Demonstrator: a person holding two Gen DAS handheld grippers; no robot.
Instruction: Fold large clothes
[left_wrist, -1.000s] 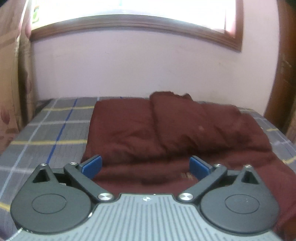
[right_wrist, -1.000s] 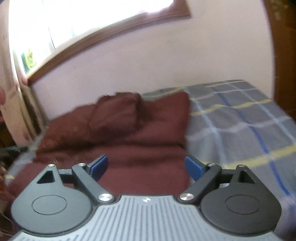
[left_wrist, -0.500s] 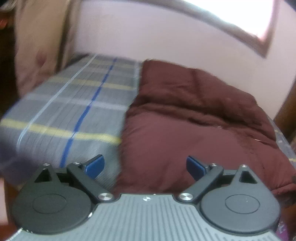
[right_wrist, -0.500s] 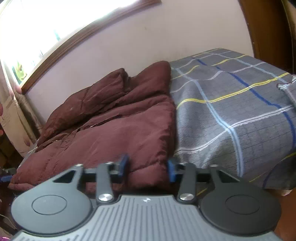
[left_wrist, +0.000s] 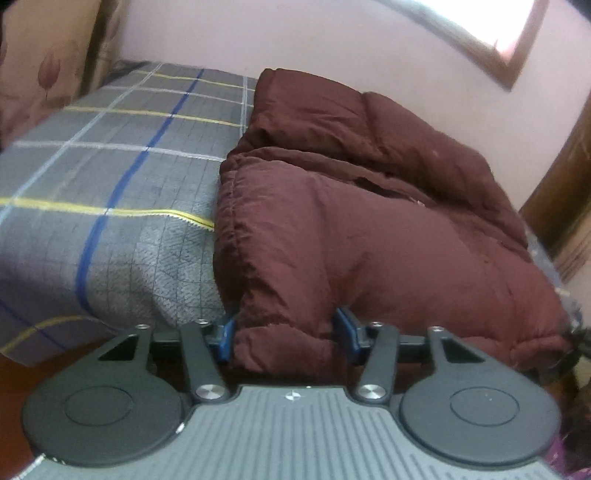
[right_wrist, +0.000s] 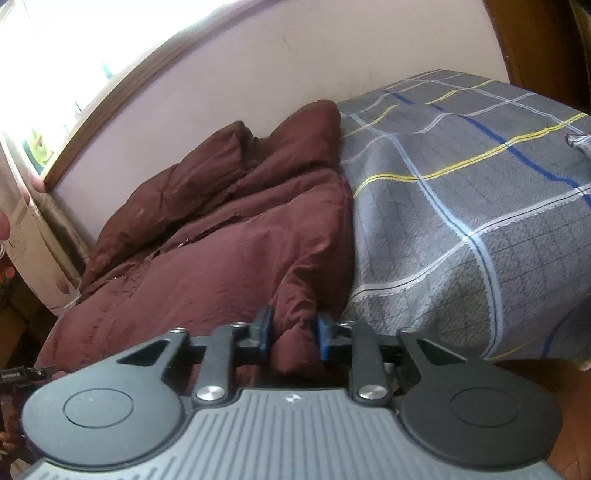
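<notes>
STEP: grasp near hem of maroon puffer jacket (left_wrist: 369, 236) on bed (left_wrist: 110, 177) | FINGERS: left gripper (left_wrist: 287, 334) and right gripper (right_wrist: 291, 334) closing, fabric pinched between | NEXT: likely lift both corners evenly, fold toward collar.

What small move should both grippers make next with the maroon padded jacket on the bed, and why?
Probably finish closing, then lift the near hem together. The left gripper and right gripper each straddle a bunched near corner of the maroon jacket, with their jaws closing on the fabric. The jacket lies spread on the checked bedsheet, so raising that edge would start the fold.
</notes>
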